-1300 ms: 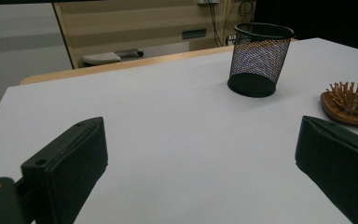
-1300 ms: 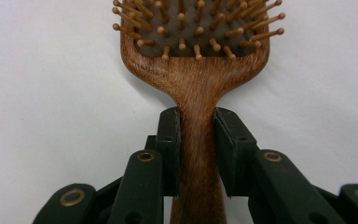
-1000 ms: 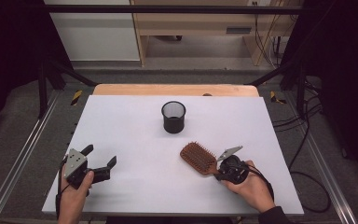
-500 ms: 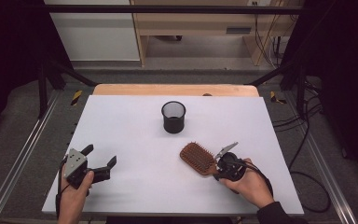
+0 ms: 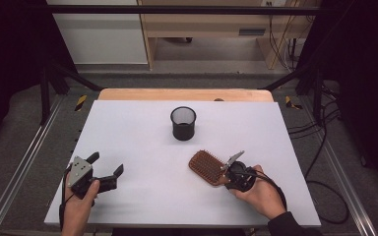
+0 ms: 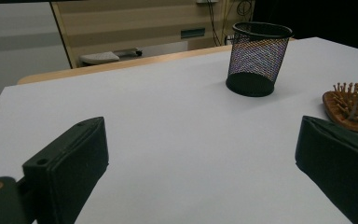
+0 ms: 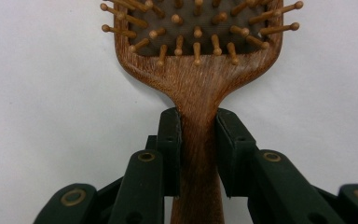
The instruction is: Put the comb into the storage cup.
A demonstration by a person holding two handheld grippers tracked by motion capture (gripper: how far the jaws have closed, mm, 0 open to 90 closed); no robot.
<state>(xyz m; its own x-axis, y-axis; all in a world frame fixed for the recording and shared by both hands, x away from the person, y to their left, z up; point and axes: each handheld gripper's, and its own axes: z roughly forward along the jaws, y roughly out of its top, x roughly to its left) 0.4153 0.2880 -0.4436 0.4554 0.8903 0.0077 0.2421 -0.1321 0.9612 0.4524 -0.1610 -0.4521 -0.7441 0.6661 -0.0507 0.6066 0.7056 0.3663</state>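
- Since a second ago, the right hand-held gripper (image 5: pixel 232 169) has slid in toward the wooden hairbrush (image 5: pixel 206 167), and the grey plate on top of it has turned slightly; the brush, the mesh cup and the left hand-held gripper (image 5: pixel 106 167) sit where they did.
- Hairbrush: lies flat on the white surface (image 5: pixel 142 137), bristles up, right of centre on the near half. Its long axis runs diagonally, with the paddle head pointing away and to the left and the handle coming back toward the person's right hand (image 5: pixel 261 194).
- In the right gripper view the two black jaws press on either side of the brush handle (image 7: pixel 198 140), just below where it widens into the head.
- Right hand wraps the gripper body from behind, the forearm entering from the lower right edge, a dark sleeve at the wrist.
- Left hand (image 5: pixel 78 196) holds its gripper low at the near left corner of the surface, jaws spread wide with nothing between them, aimed toward the middle.
- Black mesh cup (image 5: pixel 183 123) stands upright near the centre, beyond the brush and apart from it.
- No readable writing or brand marks can be made out.
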